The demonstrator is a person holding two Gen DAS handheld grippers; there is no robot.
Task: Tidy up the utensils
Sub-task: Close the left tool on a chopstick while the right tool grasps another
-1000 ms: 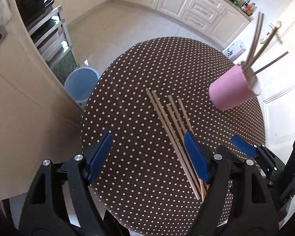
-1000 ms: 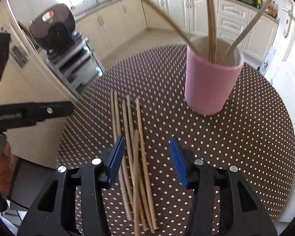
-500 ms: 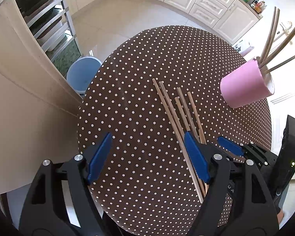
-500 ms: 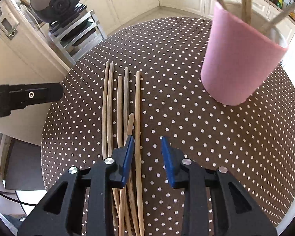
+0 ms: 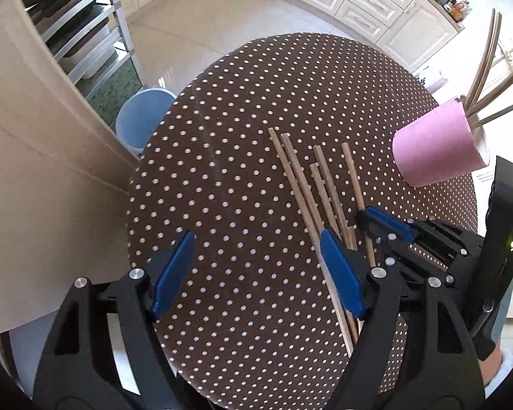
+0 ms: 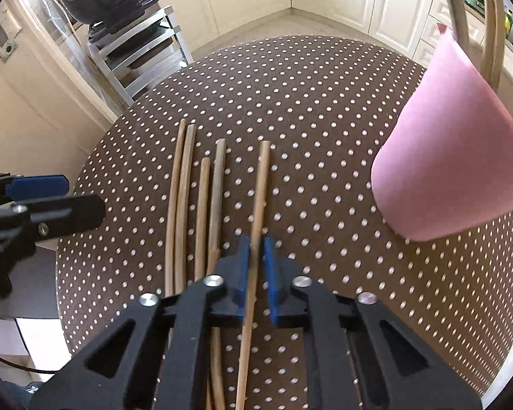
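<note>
Several wooden chopsticks lie side by side on the brown polka-dot table; they also show in the right wrist view. A pink cup with several chopsticks standing in it sits at the right; in the right wrist view the cup is close at right. My right gripper is shut on the rightmost chopstick, low over the table. It shows in the left wrist view. My left gripper is open and empty, above the table's near edge, left of the chopsticks.
A blue bin stands on the floor beyond the table's left edge. A metal shelf rack with a black appliance on top stands at the back left. White kitchen cabinets line the far wall.
My right gripper has come down onto the chopsticks and its jaws have closed from wide open onto the rightmost chopstick. The left gripper stays open, with its view shifted a little.
</note>
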